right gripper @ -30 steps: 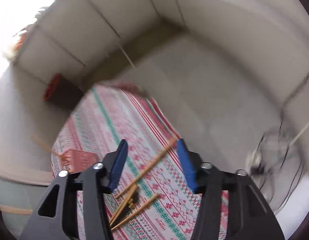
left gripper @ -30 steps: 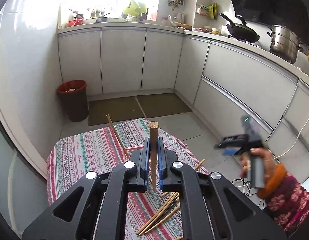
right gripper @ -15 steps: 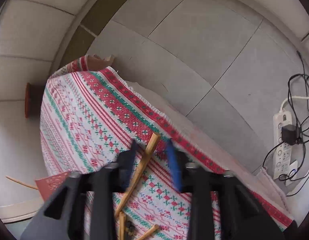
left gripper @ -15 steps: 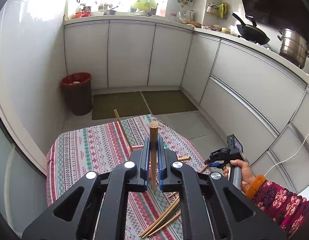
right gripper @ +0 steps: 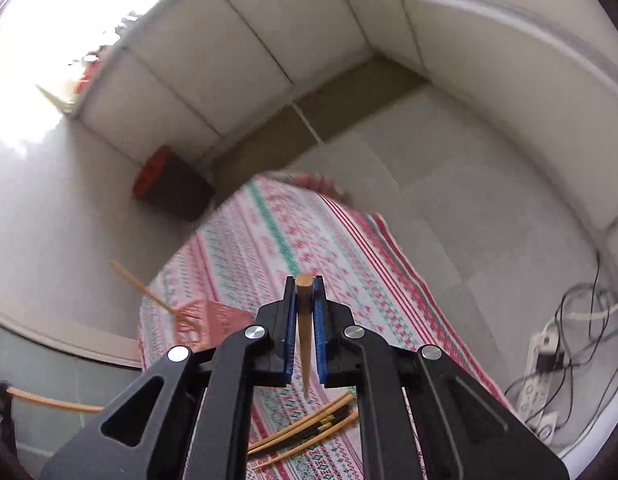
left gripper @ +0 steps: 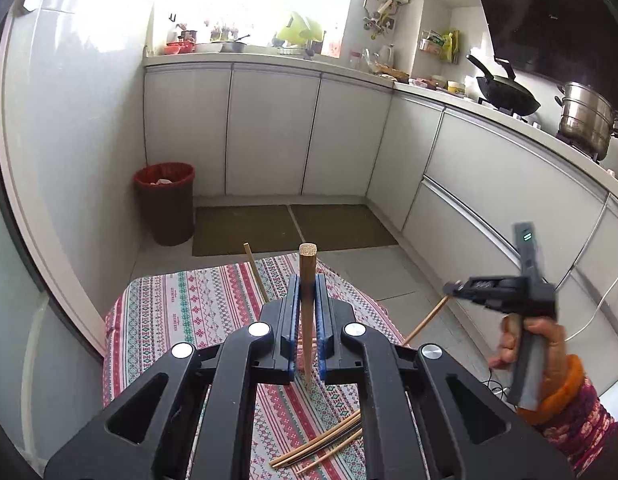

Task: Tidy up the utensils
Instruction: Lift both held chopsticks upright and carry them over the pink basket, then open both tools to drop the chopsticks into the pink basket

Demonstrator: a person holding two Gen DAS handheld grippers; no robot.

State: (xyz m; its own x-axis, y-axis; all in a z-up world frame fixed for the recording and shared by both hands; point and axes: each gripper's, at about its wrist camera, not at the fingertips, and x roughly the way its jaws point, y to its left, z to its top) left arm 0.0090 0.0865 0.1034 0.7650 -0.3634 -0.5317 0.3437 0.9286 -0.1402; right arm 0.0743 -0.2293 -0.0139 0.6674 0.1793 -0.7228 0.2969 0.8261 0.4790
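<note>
Rising off the patterned table (right gripper: 269, 240), the right tool (right gripper: 305, 320) had just been closing and now pinched one chopstick (right gripper: 303, 320) it had lifted from there. The left tool (left gripper: 307, 320) gripped another chopstick (left gripper: 307, 280) upright above the table's middle. Held near its thick end, the right one could pivot and slip. About five chopsticks (right gripper: 309, 432) lay loose at the near edge, and one more (left gripper: 255, 270) leaned past the left tool.
</note>
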